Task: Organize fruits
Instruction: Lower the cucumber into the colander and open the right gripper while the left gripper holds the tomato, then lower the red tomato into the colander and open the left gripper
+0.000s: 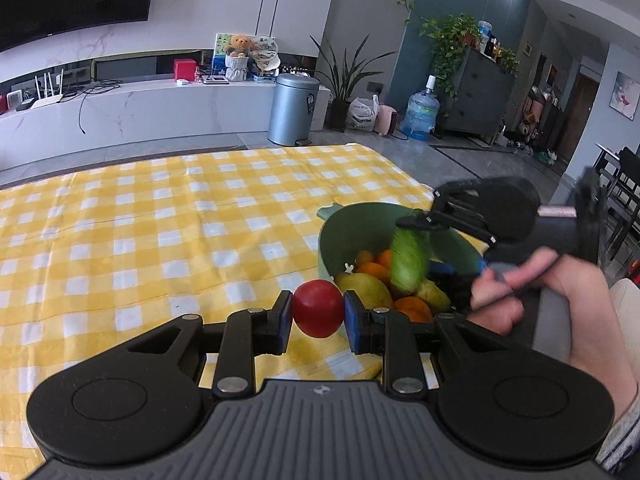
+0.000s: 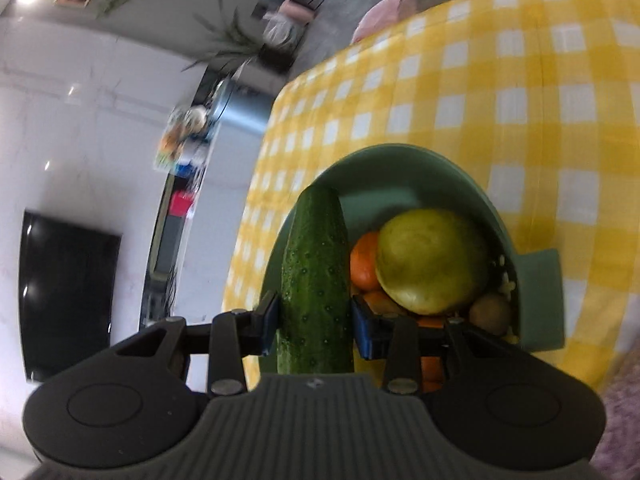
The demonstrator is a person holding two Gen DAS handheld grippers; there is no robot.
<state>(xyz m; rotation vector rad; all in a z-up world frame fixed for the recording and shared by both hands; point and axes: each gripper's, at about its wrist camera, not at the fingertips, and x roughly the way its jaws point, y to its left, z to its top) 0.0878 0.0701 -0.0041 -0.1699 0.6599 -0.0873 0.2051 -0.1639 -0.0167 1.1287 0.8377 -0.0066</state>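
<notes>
While both hands carry produce | left hand-held gripper [image 1: 318, 316] clenched on a smooth, round red tomato [image 1: 318, 314] above the checked bench [image 1: 140, 216]: likely soft, grip lightly at its middle | right hand-held gripper [image 2: 314, 320] grasping a stiff, bumpy cucumber [image 2: 314, 280] mid-length over the green bowl [image 2: 400, 164]

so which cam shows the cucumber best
The right wrist view: the cucumber is sharp, bumpy skin showing, clamped in the right gripper. In the left wrist view it is a blurred green streak over the green bowl.
</notes>
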